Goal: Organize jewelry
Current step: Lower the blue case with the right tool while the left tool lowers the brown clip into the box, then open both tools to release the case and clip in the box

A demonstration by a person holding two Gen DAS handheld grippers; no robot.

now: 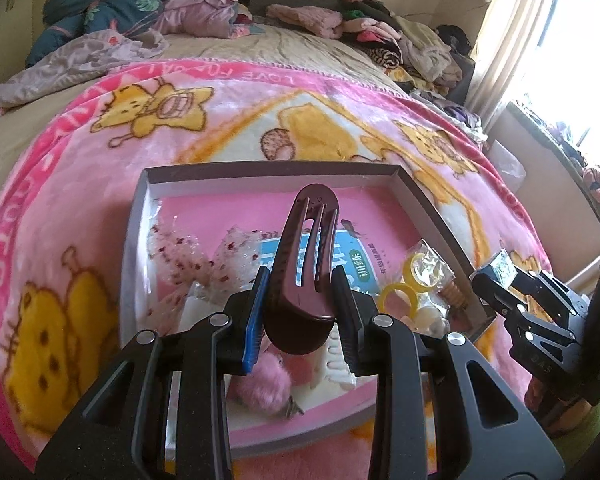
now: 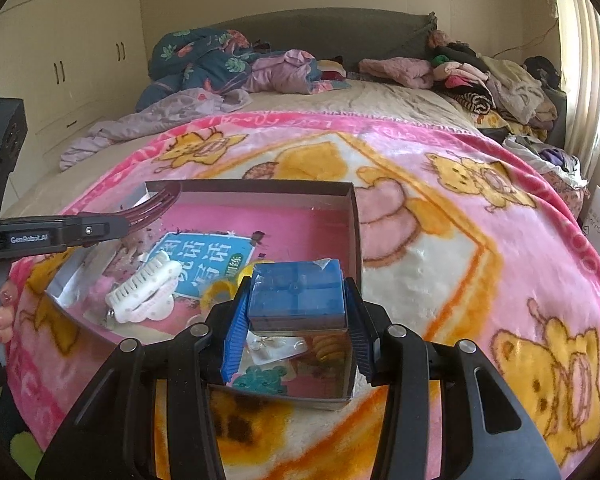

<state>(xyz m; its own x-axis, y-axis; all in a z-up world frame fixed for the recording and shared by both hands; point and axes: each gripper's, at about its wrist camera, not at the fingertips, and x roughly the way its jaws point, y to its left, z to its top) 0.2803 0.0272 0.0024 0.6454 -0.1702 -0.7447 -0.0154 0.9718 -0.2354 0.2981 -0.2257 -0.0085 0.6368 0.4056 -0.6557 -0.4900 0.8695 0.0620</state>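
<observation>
**Mia:** Brown and shiny, that big hair clip [image 1: 304, 256]! The left gripper [image 1: 302, 292] squeezes its fat end between both pads, and its long prongs stick up and away.

**Ben:** What is under it?

**Mia:** A flat grey box [image 1: 274, 170] with low walls and a pink floor. It sits on a pink blanket [image 1: 72, 200] with yellow cartoon cats. The clip hangs over the middle of the box, not touching the floor.

**Ben:** And the other tool?

**Mia:** The right gripper [image 2: 298, 300] pinches a little blue gift box [image 2: 298, 294] in clear plastic. One pad presses each side. It is over the near right corner of the grey box [image 2: 356, 216].

**Ben:** What lies inside the grey box?

**Mia:** Just left of the right gripper is a white claw clip [image 2: 144, 292] with teeth like a comb. Right under the left gripper is a fluffy pink pom-pom [image 1: 262, 384]. To that gripper's left is a clear bow with red dots [image 1: 188, 256]. To its right are yellow rings [image 1: 400, 300] and a crinkly clear bag [image 1: 430, 266].

**Ben:** Anything under the blue box?

**Mia:** Yes, a card with tiny earrings [image 2: 268, 346], a teal teddy sticker [image 2: 262, 380] and a golden spring thing [image 2: 328, 346].

**Ben:** Can one tool see the other?

**Mia:** Yes. The left gripper [image 2: 116, 226] shows far left from the right one, with painted fingernails [image 2: 4, 300] below it.
</observation>
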